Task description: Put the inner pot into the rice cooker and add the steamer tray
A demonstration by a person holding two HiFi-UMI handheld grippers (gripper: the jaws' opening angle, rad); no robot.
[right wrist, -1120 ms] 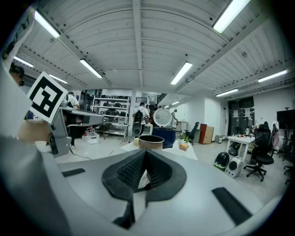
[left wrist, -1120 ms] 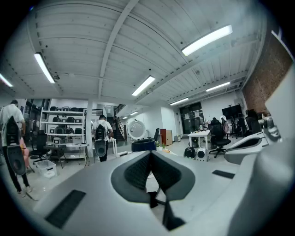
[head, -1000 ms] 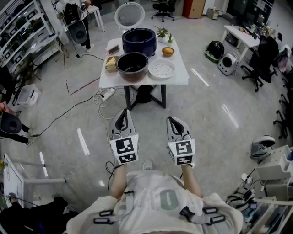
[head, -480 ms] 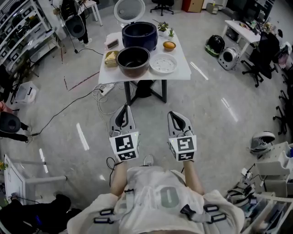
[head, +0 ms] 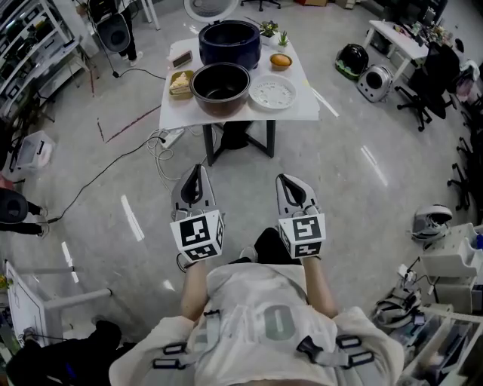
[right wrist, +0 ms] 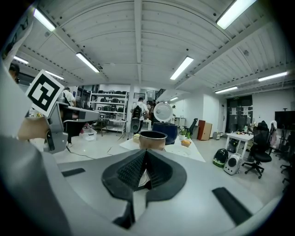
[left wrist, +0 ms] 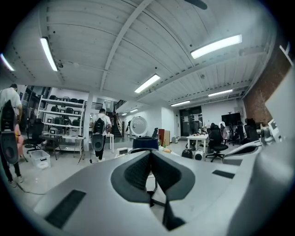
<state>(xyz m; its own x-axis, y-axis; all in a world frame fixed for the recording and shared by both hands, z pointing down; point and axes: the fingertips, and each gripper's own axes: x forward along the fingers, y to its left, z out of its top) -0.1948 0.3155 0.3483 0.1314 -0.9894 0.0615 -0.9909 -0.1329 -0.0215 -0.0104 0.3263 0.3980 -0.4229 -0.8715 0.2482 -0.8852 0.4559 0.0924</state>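
Observation:
A dark metal inner pot (head: 220, 87) stands at the front of a white table (head: 302, 113), several steps ahead of me. Behind it is the dark blue rice cooker (head: 229, 41), its white lid (head: 205, 7) raised. The white perforated steamer tray (head: 272, 92) lies to the right of the pot. My left gripper (head: 195, 170) and right gripper (head: 290, 182) are held side by side in front of my chest, both shut and empty, pointing at the table. The right gripper view shows the pot (right wrist: 152, 138) and cooker (right wrist: 165, 131) beyond the closed jaws.
On the table are also a food container (head: 179, 83), an orange bowl (head: 281, 60) and small plants (head: 269, 30). A power strip and cables (head: 162, 143) lie on the floor left of the table legs. A person with a backpack (left wrist: 99, 133) stands at the left; pet carriers (head: 372, 81) sit at the right.
I have walked toward the table, which now sits nearer and higher in the head view. Both grippers moved forward with me and stayed shut.

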